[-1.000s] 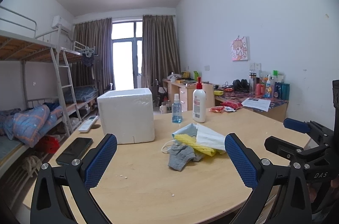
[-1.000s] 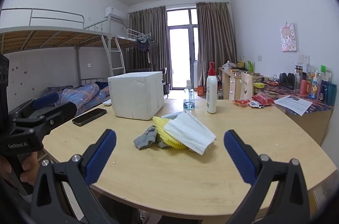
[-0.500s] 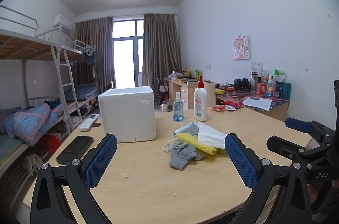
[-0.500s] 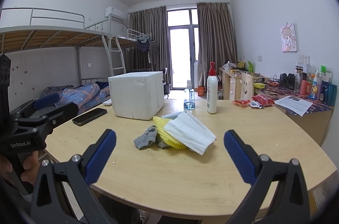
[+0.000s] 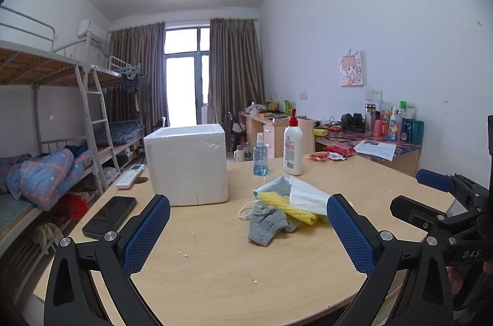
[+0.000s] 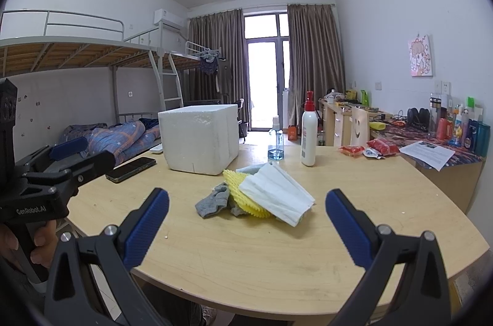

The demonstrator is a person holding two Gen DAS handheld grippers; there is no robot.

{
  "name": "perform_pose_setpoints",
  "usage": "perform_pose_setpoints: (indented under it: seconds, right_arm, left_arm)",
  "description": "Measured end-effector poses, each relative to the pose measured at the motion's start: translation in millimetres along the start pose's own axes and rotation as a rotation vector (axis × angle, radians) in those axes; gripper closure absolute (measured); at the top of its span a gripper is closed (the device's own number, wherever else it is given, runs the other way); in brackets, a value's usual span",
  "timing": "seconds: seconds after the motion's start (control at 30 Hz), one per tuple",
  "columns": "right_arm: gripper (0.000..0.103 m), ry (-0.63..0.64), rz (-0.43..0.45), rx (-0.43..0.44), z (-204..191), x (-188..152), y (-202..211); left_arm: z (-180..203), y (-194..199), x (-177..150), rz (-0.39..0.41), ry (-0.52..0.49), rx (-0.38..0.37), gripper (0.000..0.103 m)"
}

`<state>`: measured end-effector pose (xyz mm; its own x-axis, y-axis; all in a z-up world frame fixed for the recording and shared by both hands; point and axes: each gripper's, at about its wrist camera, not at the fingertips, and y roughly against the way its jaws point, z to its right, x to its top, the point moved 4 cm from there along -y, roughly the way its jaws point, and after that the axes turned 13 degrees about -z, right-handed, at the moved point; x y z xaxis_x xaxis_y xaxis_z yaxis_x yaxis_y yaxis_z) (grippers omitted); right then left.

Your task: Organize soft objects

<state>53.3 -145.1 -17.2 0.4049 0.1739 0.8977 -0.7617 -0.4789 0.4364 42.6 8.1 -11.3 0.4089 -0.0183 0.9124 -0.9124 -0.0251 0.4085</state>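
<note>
A small heap of soft things lies mid-table: a grey sock, a yellow foam net, a white folded cloth and a light blue face mask. Behind it on the left stands a white foam box. My left gripper hovers open at the near table edge, short of the heap. My right gripper is also open, nothing between its blue pads, facing the heap from the near side.
A black phone and a white remote lie left of the box. A lotion bottle and a blue spray bottle stand behind the heap. Red snack packets sit at the far right, bunk beds to the left.
Both grippers stay open and nearly still. The left wrist view has drifted very slightly, so the heap sits a touch lower and to the right.
</note>
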Motion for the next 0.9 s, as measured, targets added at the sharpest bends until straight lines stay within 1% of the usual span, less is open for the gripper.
perform_pose_setpoints:
  seconds: [0.13,0.2,0.3,0.5,0.63,0.73,0.9]
  right_arm:
    - [0.000,0.005,0.001,-0.004,-2.4,0.8,-1.2]
    - [0.000,0.006,-0.003,-0.007,-2.1,2.2,-3.4]
    - [0.000,-0.006,-0.006,-0.003,0.2,4.1,-5.6]
    - [0.000,-0.017,-0.019,0.002,3.0,6.9,-14.0]
    - [0.000,-0.010,-0.033,-0.013,3.9,9.7,-20.4]
    - [0.000,-0.007,-0.050,-0.015,6.5,13.6,-26.6]
    - [0.000,-0.007,-0.087,-0.015,11.8,15.0,-37.8]
  left_arm:
    - [-1.8,0.2,1.0,0.015,0.005,-0.001,0.001]
    - [-3.2,-1.2,2.2,0.011,0.007,-0.017,0.001]
    - [-3.6,-5.4,3.4,0.006,0.000,-0.009,0.001]
    - [-6.0,-18.4,4.2,-0.030,0.005,-0.025,0.001]
    - [-9.8,-25.4,6.4,-0.048,0.016,-0.040,0.001]
    - [-8.2,-32.9,7.8,-0.070,-0.010,-0.049,0.001]
    - [-4.5,-47.0,7.7,-0.119,-0.043,-0.103,0.001]
